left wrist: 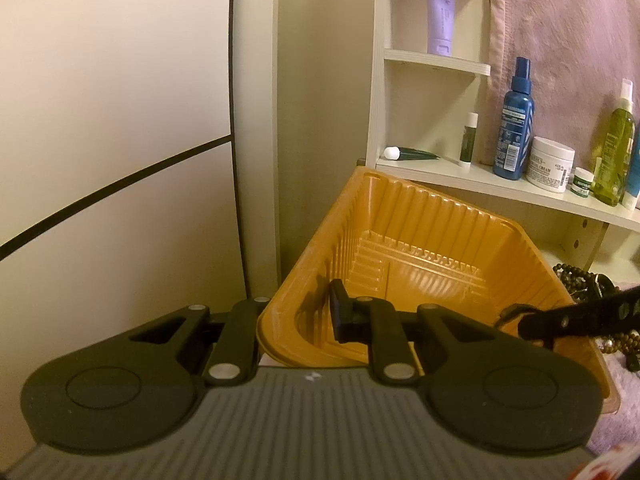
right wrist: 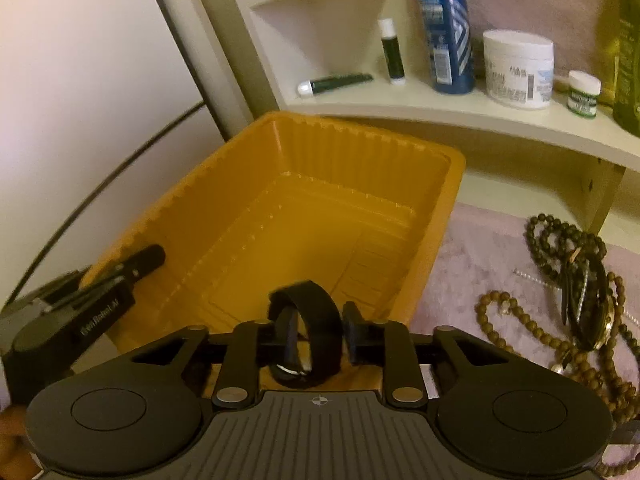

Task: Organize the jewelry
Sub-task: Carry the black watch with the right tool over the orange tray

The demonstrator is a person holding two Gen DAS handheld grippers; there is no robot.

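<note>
The right gripper [right wrist: 316, 340] is carrying a black watch [right wrist: 306, 336] between its jaws — whether clamped or just cradled I cannot tell — over the near edge of the orange tray [right wrist: 440, 208]. The tray is lying empty, just beyond. The left gripper [left wrist: 296, 320] is pinching the tray's near-left rim, jaws set apart. Bead necklaces [right wrist: 568, 300] are waiting on the desk to the right.

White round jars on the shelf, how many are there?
2. The big white round plastic jar stands on the cream shelf right of the blue bottle. The small white green-labelled jar stands just right of it. Others may be hidden.
</note>
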